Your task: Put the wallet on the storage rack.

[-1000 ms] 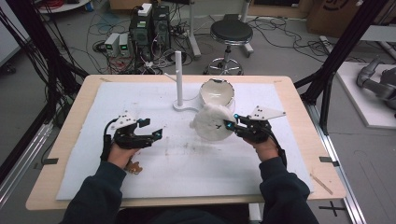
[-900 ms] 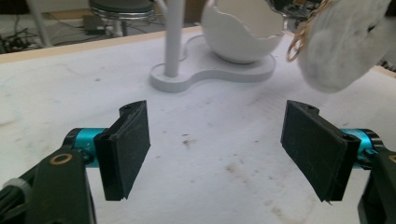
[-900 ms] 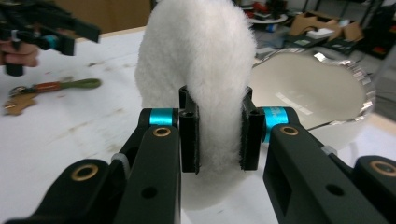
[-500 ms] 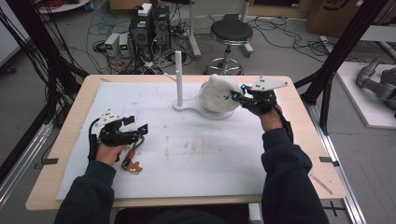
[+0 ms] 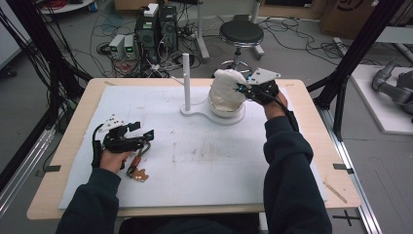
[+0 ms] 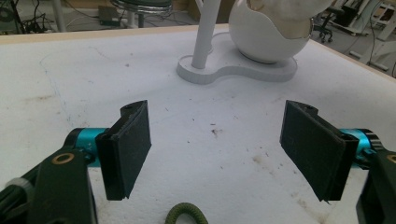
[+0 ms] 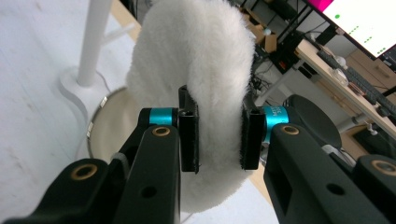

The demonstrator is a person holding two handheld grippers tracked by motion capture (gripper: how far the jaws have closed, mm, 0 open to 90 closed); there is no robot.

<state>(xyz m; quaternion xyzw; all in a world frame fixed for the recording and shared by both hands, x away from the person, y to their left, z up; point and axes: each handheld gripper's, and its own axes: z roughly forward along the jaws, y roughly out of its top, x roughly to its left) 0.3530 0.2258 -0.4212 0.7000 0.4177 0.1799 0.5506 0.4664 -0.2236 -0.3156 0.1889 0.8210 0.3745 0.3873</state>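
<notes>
Since the earlier frame my right gripper (image 5: 242, 88) carried the white fluffy pad (image 5: 226, 89) up and back to sit over the white egg-shaped bowl (image 5: 225, 106) on its stand base (image 5: 195, 111); my left gripper (image 5: 139, 133) drifted toward the near-left edge. Right jaws were clamped on the pad's edge, the pad directly above the bowl opening. Left jaws stood wide, nothing between them, with a green cord piece (image 6: 186, 213) just below. Right hand was nearer the bowl. Bowl interior was hidden under the pad.
</notes>
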